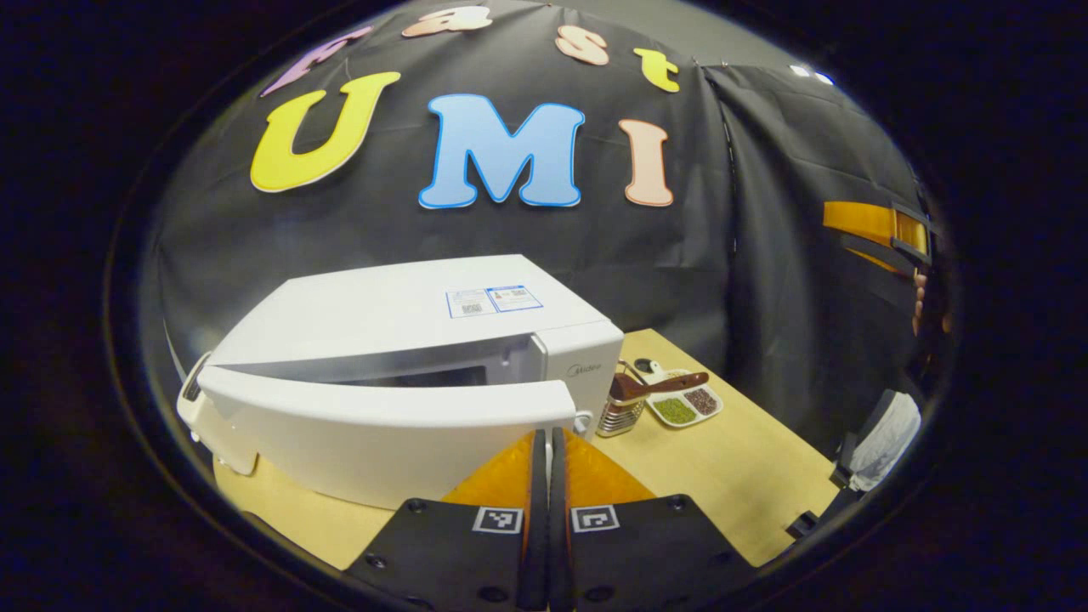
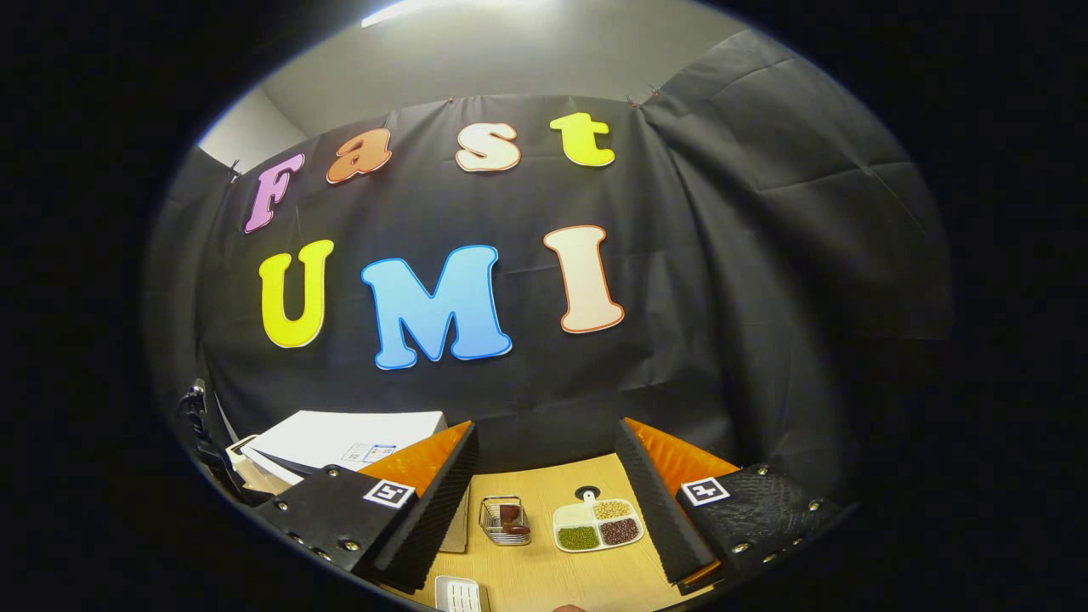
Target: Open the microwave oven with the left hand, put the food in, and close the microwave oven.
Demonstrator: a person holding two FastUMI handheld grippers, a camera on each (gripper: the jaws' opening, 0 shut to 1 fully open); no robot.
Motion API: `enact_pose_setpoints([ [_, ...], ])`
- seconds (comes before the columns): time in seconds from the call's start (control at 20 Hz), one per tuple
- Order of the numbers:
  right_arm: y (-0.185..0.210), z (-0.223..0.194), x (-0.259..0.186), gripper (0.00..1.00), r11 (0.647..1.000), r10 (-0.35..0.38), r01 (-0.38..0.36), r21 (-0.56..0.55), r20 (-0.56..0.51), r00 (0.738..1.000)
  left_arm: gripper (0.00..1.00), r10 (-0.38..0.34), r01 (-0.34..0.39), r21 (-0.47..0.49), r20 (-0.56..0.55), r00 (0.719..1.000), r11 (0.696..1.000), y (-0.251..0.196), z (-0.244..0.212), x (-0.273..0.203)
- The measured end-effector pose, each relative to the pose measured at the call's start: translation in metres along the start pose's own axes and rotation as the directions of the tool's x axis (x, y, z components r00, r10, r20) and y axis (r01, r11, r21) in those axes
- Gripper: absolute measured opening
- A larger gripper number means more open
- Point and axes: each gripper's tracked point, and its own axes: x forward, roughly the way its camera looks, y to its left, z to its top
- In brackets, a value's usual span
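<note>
Standing ajar on the table (image 1: 722, 476), the microwave oven (image 1: 408, 340) door (image 1: 382, 425) was seen before the left hand-held gripper (image 1: 548, 476), pressed together; the right hand-held gripper (image 2: 544, 501) was spread over the divided food tray (image 2: 595, 523). A rebounding door might be struck when loading.

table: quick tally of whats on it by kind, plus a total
microwave oven: 1
wire basket: 1
divided dish of beans: 1
small white ridged item at the near edge: 1
total: 4
</note>
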Motion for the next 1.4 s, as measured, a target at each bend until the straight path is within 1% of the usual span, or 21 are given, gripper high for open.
enact_pose_setpoints([
  [0.1,0.000,-0.001,0.002,0.98,1.000,0.004,-0.004,-0.012,-0.001,1.000,0.07,0.007,-0.007,-0.025,0.006,1.000,1.000,0.002,0.003,0.006],
  [0.15,-0.001,-0.002,0.003,0.98,1.000,0.004,-0.004,-0.014,-0.004,1.000,0.09,0.008,-0.007,-0.037,0.008,1.000,0.999,0.003,0.005,0.009],
  [0.2,-0.002,-0.002,0.003,0.98,1.000,0.003,-0.003,-0.011,-0.005,1.000,0.07,0.010,-0.009,-0.044,0.009,1.000,0.999,0.004,0.006,0.013],
  [0.35,-0.005,0.001,0.005,0.98,1.000,-0.005,0.005,0.009,0.006,1.000,0.07,0.021,-0.020,-0.046,0.010,1.000,0.999,0.006,0.011,0.022],
  [0.55,-0.013,0.004,0.006,0.98,1.000,-0.029,0.029,0.002,0.022,0.999,0.07,0.035,-0.034,-0.074,0.014,0.999,0.997,0.011,0.016,0.035],
  [0.6,-0.014,0.002,0.005,0.98,1.000,-0.031,0.031,0.005,0.014,0.999,0.07,0.057,-0.056,-0.074,0.013,0.998,0.996,0.017,0.019,0.038],
  [0.7,-0.017,0.000,0.005,0.98,0.999,-0.035,0.035,0.009,0.005,0.999,0.07,0.056,-0.056,-0.074,-0.003,0.998,0.996,0.016,0.018,0.039],
  [0.85,-0.019,-0.001,0.004,0.98,0.999,-0.042,0.042,0.014,0.002,0.999,0.07,0.070,-0.070,-0.038,-0.004,0.998,0.997,0.016,0.018,0.040],
  [1.15,-0.011,-0.001,0.003,0.98,1.000,-0.018,0.018,-0.011,0.000,1.000,0.07,0.080,-0.079,-0.078,0.003,0.997,0.994,0.019,0.020,0.044],
  [1.4,-0.011,-0.001,0.003,0.98,1.000,-0.006,0.006,-0.024,-0.003,1.000,0.07,0.093,-0.092,-0.062,0.017,0.995,0.994,0.020,0.022,0.048],
])
